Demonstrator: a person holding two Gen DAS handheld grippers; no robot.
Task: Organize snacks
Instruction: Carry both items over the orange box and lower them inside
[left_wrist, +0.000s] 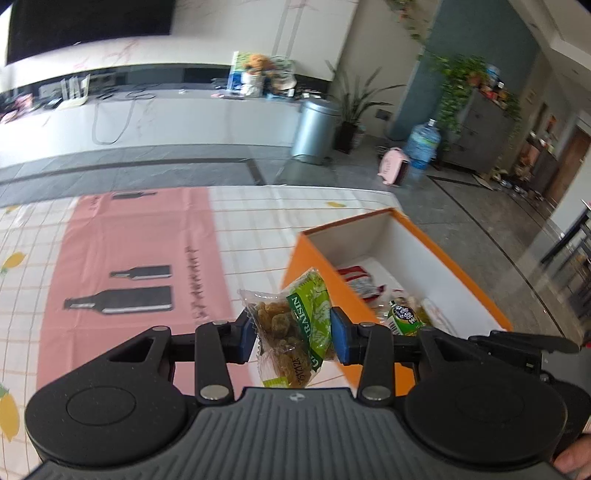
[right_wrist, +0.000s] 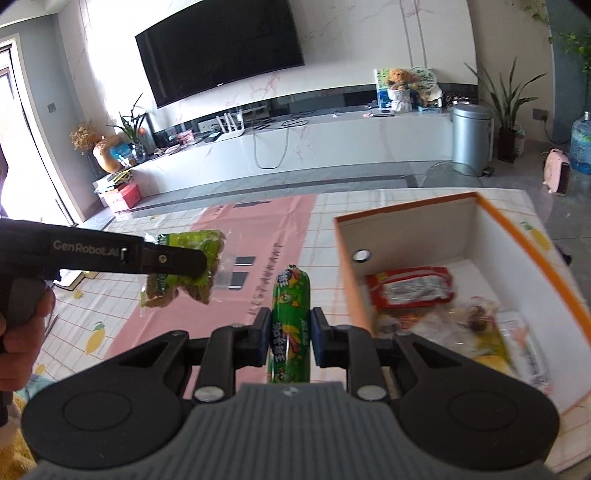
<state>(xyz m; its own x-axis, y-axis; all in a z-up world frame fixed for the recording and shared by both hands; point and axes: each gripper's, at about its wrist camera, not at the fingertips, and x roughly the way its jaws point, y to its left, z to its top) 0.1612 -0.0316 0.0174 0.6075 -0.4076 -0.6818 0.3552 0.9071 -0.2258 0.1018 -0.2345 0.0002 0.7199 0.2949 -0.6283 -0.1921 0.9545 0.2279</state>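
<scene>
My left gripper (left_wrist: 293, 334) is shut on a clear and green raisin packet (left_wrist: 295, 328), held above the tablecloth just left of the orange box (left_wrist: 458, 251). It also shows in the right wrist view (right_wrist: 184, 273), with the packet (right_wrist: 201, 266) hanging from it. My right gripper (right_wrist: 289, 341) is shut on a green sausage stick (right_wrist: 290, 325), held above the table just left of the orange box (right_wrist: 532, 236). Its tip shows over the box in the left wrist view (left_wrist: 404, 315). The box holds a red packet (right_wrist: 410, 288) and several other snacks.
The table wears a white grid cloth with lemons and a pink panel (left_wrist: 140, 258) printed with bottles. The table's far edge (left_wrist: 295, 186) meets grey floor. A metal bin (left_wrist: 317, 127), a water jug (left_wrist: 423, 146) and a TV bench (right_wrist: 295, 147) stand beyond.
</scene>
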